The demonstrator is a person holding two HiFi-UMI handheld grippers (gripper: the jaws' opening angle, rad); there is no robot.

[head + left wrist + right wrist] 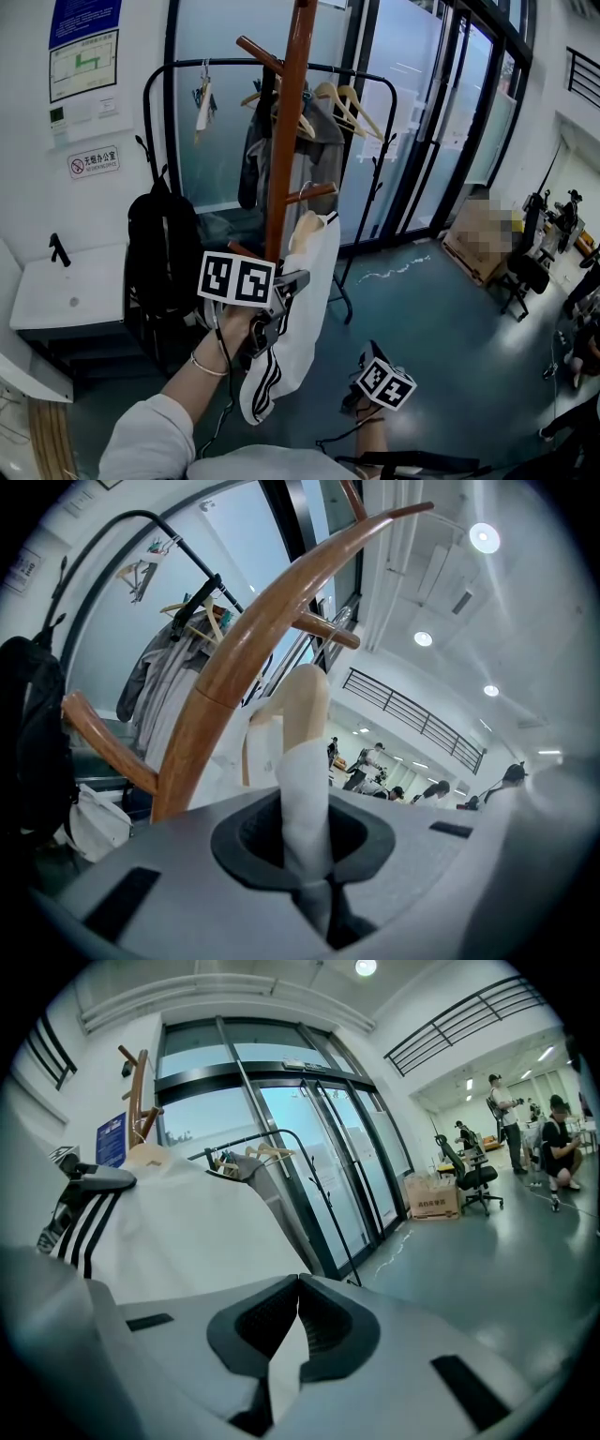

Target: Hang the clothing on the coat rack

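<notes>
Two grippers, both busy with the same thing: a white garment with black stripes that's draped over a pale wooden hanger. It's being held up right beside the pole of the reddish-brown wooden coat rack, just under one of the lower pegs. From where I'm standing I can't tell if the hanger actually touches that peg.

The left gripper is up high next to the pole, and its jaws are pinching a fold of the white cloth where it wraps the hanger's end. The right gripper sits lower and off to the right, well apart from the rack. Its jaws are pressed together with a thin strip of the same white fabric caught between them.

Behind the rack there's a black metal clothes rail with a grey jacket and a few bare hangers on it, and a black backpack hanging on the left. Tall glass doors run along the back wall.
</notes>
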